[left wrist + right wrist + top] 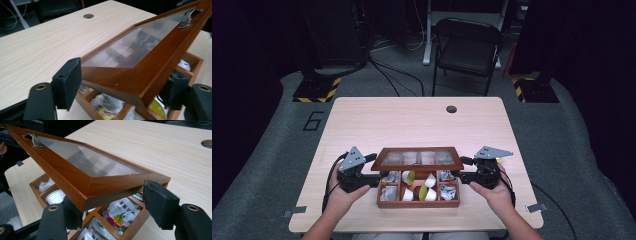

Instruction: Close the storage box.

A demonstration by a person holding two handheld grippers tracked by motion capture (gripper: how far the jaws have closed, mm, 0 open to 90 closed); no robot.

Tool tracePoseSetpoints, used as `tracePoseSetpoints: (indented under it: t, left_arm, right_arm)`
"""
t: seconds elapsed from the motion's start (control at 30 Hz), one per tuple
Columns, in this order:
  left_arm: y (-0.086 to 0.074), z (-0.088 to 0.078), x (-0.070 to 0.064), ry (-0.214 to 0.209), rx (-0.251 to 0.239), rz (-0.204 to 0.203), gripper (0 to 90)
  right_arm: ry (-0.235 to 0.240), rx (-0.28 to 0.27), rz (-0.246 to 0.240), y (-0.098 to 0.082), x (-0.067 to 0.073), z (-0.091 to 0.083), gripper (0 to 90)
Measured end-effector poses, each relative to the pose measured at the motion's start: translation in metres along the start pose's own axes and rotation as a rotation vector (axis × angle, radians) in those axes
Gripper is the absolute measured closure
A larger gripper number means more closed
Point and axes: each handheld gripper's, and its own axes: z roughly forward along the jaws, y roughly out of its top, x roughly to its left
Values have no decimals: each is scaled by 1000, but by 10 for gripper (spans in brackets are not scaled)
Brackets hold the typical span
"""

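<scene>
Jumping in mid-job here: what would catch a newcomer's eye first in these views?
First, the wooden box at the table's near edge, its glass-paned lid tilted up over compartments of white cups and sachets. Next, the left tongs and right tongs meeting the lid's two front corners, each corner sitting between the jaws. Behind the table stands a dark folding chair.

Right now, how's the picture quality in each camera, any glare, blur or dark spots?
High view: table evenly lit, room behind nearly black, the box's small contents soft. Left gripper view: glass lid shows milky reflections; near jaws slightly soft. Right gripper view: wooden box and its packets fairly sharp, glass hazy with reflection, dark far-left corner.
</scene>
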Motion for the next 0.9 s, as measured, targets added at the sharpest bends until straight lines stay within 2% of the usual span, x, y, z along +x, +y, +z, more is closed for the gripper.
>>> tracePoseSetpoints:
  t: [0.13,0.23,0.5,0.63,0.8,0.9]
  left_arm:
    - [-6,-6,-3,-20,-17,-38,279]
    - [-12,-11,-5,-34,-15,-51,302]
    - [-32,-15,-10,-69,22,-115,329]
    - [-42,-16,-12,-84,46,-118,351]
    - [-54,-15,-16,-87,79,-120,360]
    - [-62,-11,-17,-92,109,-123,359]
  right_arm:
    - [-3,6,-4,-3,3,-2,369]
    - [-8,9,-4,-7,7,-4,371]
    - [14,26,15,-29,13,-8,393]
    - [19,45,13,-39,16,-9,429]
    - [17,79,-8,-48,19,-6,429]
    - [35,102,-3,-57,22,-4,428]
